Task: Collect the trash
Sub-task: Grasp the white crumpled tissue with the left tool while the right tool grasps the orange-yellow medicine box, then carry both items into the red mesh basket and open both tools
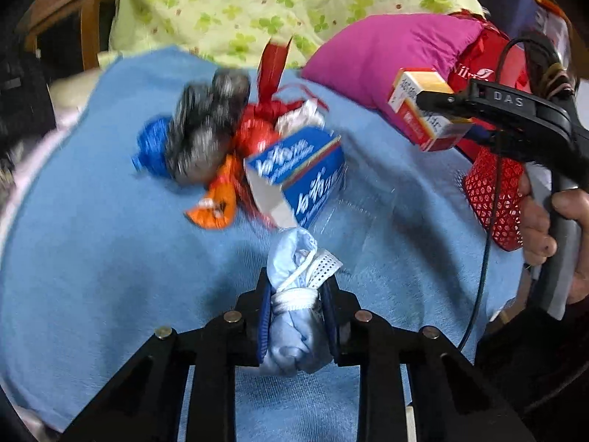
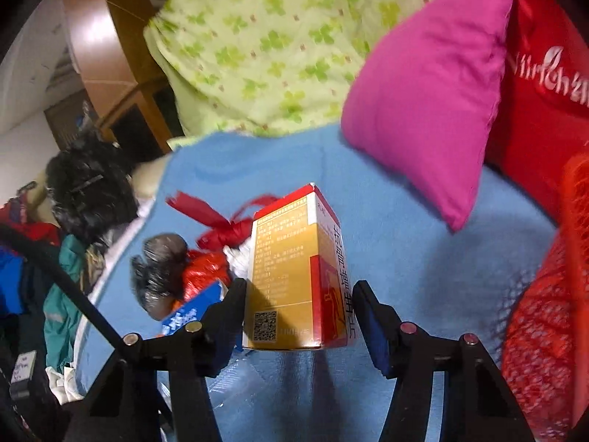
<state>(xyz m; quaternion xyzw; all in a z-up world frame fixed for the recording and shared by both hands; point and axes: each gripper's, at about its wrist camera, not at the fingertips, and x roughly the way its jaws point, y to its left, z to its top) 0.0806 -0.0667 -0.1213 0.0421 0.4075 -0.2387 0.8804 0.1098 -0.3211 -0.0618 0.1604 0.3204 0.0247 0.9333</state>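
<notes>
My left gripper is shut on a crumpled light-blue face mask just above the blue towel. My right gripper is shut on a red, gold and white carton, held upright off the towel. In the left wrist view that carton hangs in the right gripper at the right. A trash pile lies on the towel: a blue carton, a red ribboned wrapper, a grey crumpled bag, a blue wrapper and an orange wrapper.
A red mesh basket sits at the right edge, by the hand holding the right gripper. A pink cushion and green patterned bedding lie behind. Clothes are heaped at the left.
</notes>
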